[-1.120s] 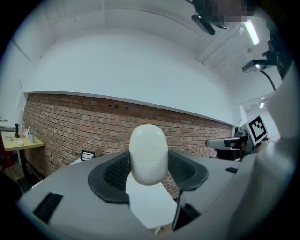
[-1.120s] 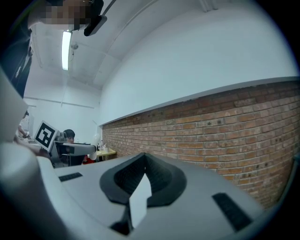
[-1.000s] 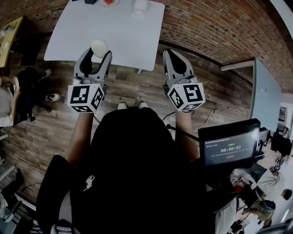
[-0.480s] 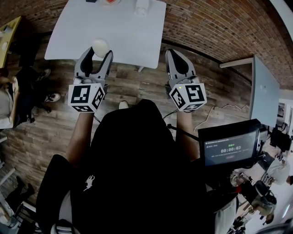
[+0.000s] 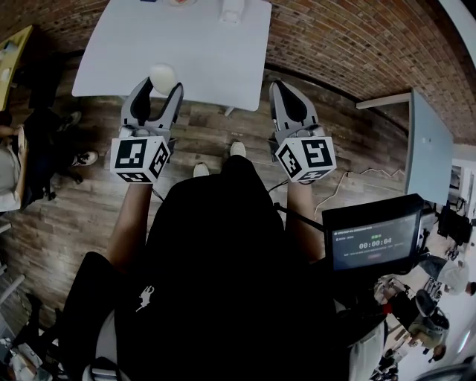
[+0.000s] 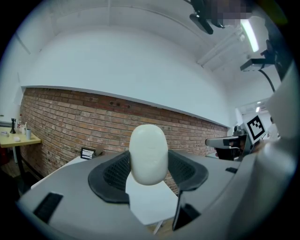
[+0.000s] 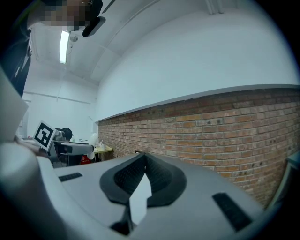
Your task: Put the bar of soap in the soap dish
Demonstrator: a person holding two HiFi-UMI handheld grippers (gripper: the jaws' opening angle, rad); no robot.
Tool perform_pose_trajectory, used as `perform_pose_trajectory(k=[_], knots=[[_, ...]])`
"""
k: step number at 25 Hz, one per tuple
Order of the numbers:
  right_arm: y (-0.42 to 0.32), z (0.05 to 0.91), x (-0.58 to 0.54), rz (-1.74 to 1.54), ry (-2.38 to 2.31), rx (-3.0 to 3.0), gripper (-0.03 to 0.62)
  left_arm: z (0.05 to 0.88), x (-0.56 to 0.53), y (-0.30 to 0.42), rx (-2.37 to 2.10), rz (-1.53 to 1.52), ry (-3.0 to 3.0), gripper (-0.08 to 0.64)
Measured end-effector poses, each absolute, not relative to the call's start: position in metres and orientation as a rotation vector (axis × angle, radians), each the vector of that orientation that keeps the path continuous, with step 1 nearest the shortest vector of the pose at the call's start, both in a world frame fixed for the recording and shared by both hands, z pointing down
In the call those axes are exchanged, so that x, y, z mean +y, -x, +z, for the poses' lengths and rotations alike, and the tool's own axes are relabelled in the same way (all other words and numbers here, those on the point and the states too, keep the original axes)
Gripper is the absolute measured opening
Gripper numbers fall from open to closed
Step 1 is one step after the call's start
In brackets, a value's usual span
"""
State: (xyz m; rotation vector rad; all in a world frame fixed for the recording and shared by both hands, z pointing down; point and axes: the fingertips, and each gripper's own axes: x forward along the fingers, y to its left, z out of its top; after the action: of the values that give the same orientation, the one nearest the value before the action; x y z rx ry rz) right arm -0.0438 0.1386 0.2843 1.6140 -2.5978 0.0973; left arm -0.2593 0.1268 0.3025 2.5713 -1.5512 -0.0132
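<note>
The bar of soap [image 5: 162, 77] is a white oval, and my left gripper [image 5: 158, 83] is shut on it, holding it over the near edge of the white table [image 5: 186, 52]. In the left gripper view the soap [image 6: 148, 153] stands upright between the dark pads. My right gripper [image 5: 287, 95] is level with the left one, over the wooden floor beside the table, shut on nothing; its pads [image 7: 157, 180] meet at the tips. A small dish-like thing [image 5: 178, 2] with something orange sits at the table's far edge, cut off by the frame.
A white object [image 5: 233, 9] stands at the table's far edge. A brick wall [image 5: 349, 45] runs behind the table. To the right are a grey panel [image 5: 428, 149] and a monitor [image 5: 370, 242]. A seated person [image 5: 15, 164] is at the left.
Both grippers have stayed almost in place, the left one holding the soap throughout. The person's foot has stepped forward, and the table sits slightly nearer in the view.
</note>
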Motion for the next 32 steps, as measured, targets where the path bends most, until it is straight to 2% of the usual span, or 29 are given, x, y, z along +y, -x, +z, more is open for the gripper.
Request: perform_pose_trajectory(k=[11, 32], knots=[[0.041, 0.282, 0.111, 0.082, -1.573, -2.640, 0.005, 0.296, 0.107, 0.257, -1.607, -0.018, -2.563, 0.258], [-0.047, 0.306, -0.078, 0.199, -1.277, -2.783, 0.005, 0.305, -0.049, 0.141, -1.784, 0.085, -2.408, 0.258]])
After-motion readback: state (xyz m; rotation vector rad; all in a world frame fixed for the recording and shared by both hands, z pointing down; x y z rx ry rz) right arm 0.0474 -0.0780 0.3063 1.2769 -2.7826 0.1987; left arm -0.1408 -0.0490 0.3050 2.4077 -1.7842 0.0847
